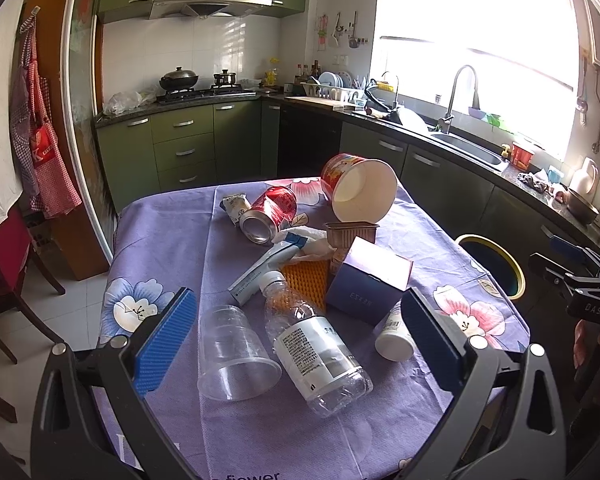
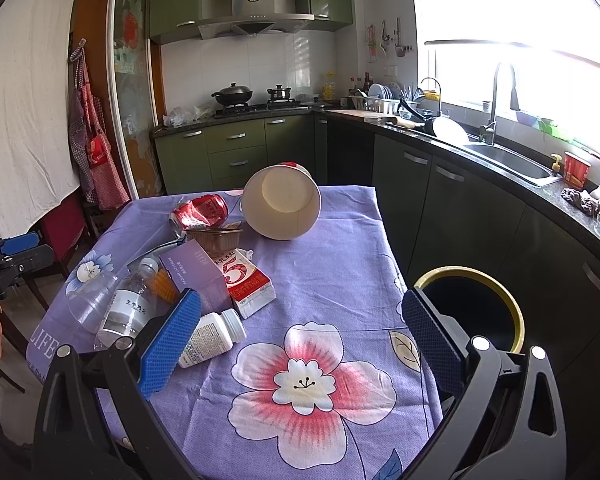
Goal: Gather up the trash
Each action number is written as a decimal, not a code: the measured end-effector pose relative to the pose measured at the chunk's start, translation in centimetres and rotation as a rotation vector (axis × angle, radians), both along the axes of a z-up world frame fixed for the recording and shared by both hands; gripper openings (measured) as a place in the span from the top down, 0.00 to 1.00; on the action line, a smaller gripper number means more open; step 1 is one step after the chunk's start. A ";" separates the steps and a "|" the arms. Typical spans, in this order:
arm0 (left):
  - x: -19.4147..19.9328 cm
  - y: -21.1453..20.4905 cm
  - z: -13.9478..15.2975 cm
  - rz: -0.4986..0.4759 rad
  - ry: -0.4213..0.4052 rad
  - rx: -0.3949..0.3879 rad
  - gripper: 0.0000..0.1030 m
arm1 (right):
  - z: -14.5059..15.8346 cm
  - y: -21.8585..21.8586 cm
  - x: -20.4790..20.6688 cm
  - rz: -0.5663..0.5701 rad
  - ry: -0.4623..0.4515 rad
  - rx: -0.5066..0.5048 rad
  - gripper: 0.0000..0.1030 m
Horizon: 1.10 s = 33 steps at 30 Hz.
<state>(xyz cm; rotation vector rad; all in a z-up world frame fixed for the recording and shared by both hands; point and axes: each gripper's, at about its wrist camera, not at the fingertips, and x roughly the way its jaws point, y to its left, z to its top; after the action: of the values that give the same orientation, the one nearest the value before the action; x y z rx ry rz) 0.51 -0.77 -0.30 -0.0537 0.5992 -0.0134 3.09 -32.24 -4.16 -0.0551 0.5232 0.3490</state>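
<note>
Left gripper (image 1: 298, 340) and right gripper (image 2: 300, 336) both spread wide, empty, above the table (image 2: 332, 240)
Bottle (image 1: 320, 352), cup (image 1: 236, 360), can (image 1: 268, 212) and box (image 1: 368, 284) lie heaped there; the bin (image 2: 476, 312) stands just beside its right edge

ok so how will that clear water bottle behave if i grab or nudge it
The bottle looks empty, so it is probably very light. Its thin clear wall would likely dent under a firm squeeze. It lies on its side on the cloth, touching the clear cup, so a sideways nudge may roll it and shove the cup along.
</note>
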 end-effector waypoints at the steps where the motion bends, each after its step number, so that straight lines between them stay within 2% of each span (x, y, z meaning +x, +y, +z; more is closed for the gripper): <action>1: 0.0 0.0 0.0 0.000 0.000 0.000 0.06 | 0.1 0.0 0.0 0.000 0.001 0.000 0.04; 33: 0.1 0.0 0.0 -0.001 0.002 0.000 0.06 | -0.3 -0.1 0.4 0.000 0.007 0.002 0.04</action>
<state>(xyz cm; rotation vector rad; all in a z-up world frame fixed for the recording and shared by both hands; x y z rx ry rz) 0.56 -0.75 -0.29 -0.0539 0.6016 -0.0141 3.45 -32.34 -4.50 -0.0519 0.5300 0.3494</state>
